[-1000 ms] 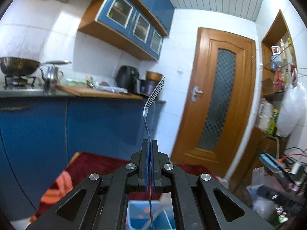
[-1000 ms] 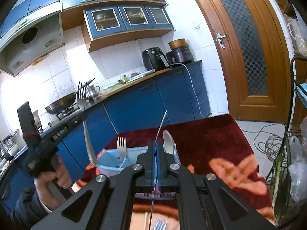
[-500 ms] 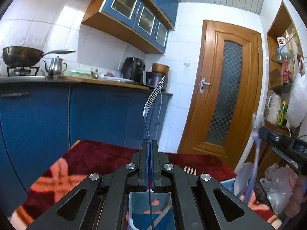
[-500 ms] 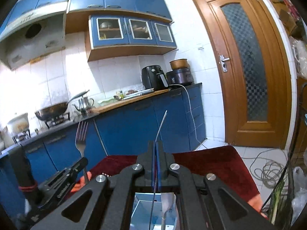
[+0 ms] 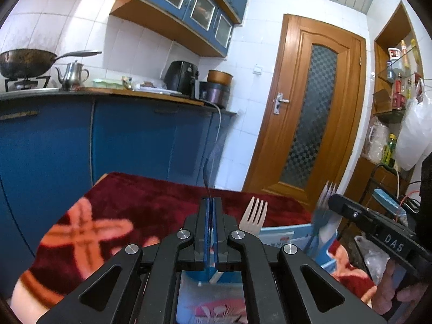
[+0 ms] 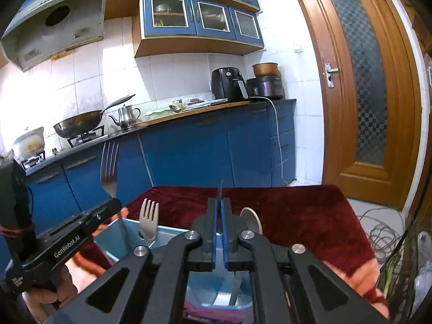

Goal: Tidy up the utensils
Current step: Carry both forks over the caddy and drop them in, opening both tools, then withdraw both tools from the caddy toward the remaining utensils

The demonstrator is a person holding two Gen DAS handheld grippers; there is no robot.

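- Red patterned cloth carries my blue holder box.
- My left gripper clamps a metal fork above it.
- My right gripper pinches a thin utensil, seen edge-on.

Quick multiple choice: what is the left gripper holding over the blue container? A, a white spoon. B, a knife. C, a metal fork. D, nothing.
C: in the right wrist view the left gripper is clamped on a metal fork, tines up, over the blue container.

pale fork and spoon crowd blue holder, open cloth beyond
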